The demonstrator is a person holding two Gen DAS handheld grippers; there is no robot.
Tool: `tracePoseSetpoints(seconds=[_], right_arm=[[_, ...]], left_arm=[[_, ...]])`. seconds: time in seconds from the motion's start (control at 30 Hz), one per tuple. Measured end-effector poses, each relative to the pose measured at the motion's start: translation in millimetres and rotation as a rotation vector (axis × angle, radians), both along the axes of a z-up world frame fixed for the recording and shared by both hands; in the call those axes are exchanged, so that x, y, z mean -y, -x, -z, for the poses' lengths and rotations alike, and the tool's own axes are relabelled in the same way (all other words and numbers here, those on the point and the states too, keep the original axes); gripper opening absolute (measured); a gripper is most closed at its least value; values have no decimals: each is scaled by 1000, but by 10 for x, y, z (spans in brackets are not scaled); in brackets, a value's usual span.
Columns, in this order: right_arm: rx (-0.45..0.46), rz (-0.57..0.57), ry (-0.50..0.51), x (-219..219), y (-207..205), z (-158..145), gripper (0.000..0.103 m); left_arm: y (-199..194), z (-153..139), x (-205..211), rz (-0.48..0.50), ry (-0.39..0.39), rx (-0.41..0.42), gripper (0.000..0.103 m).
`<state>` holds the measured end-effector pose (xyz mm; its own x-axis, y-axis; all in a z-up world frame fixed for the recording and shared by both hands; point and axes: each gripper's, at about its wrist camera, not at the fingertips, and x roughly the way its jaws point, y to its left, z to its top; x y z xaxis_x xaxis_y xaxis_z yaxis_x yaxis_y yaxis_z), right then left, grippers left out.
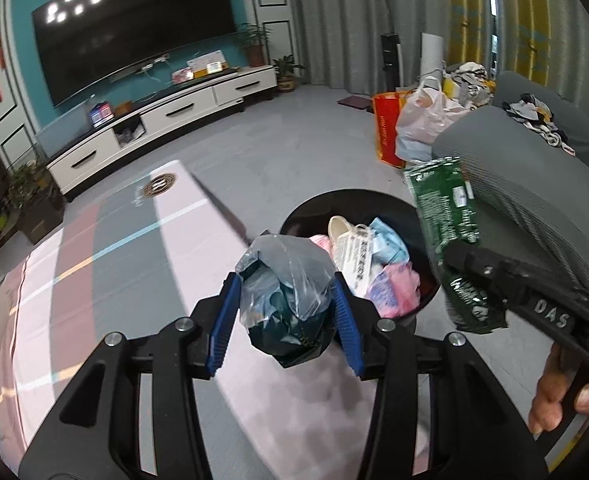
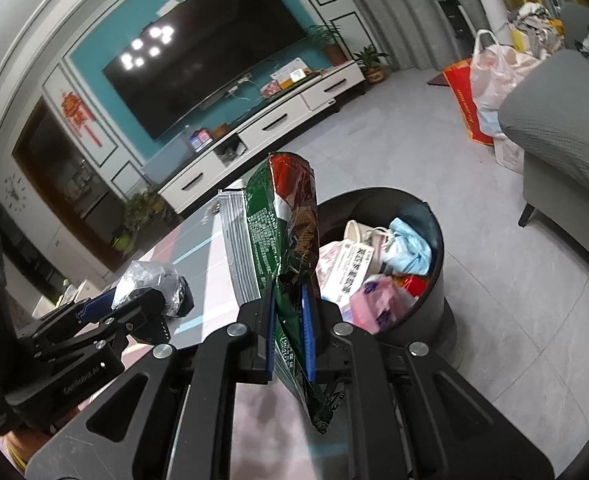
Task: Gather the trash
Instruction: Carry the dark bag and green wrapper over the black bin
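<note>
My left gripper (image 1: 286, 284) is shut on a crumpled clear plastic bag (image 1: 288, 280) with dark contents, held above the table edge beside the black trash bin (image 1: 306, 210). My right gripper (image 2: 288, 300) is shut on a green and red snack wrapper (image 2: 290, 236), held upright just left of the bin (image 2: 438, 280). In the left wrist view the wrapper (image 1: 444, 208) hangs over the bin's right rim. The right wrist view shows the left gripper (image 2: 134, 300) with the bag (image 2: 154, 284) at the left. The bin holds paper cups, boxes and pink and blue wrappers.
A table with a pink and grey striped cloth (image 1: 114, 248) lies under the grippers. A grey sofa (image 1: 514, 176) stands right of the bin, with filled bags (image 1: 418, 120) behind it. A TV and white cabinet (image 1: 166, 116) line the far wall.
</note>
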<state>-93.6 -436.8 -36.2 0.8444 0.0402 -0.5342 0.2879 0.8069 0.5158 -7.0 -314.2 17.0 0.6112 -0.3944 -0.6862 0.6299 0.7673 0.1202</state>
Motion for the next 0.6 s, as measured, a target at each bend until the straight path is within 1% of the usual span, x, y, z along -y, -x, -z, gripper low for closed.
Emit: tracePoseSetpoints(seconds=[0.17, 0.33, 0.47, 0.6], right_arm=[[-10, 36, -9, 184, -137, 81, 12], [-9, 61, -16, 332, -215, 106, 12], [-17, 75, -32, 413, -254, 168, 12], [-35, 78, -74, 511, -332, 288, 12]], left_arm=[[-114, 107, 338, 31, -11, 5, 47], [-232, 208, 547, 55, -21, -13, 47], [-385, 321, 663, 73, -8, -89, 48], [-509, 432, 766, 78, -10, -130, 48]])
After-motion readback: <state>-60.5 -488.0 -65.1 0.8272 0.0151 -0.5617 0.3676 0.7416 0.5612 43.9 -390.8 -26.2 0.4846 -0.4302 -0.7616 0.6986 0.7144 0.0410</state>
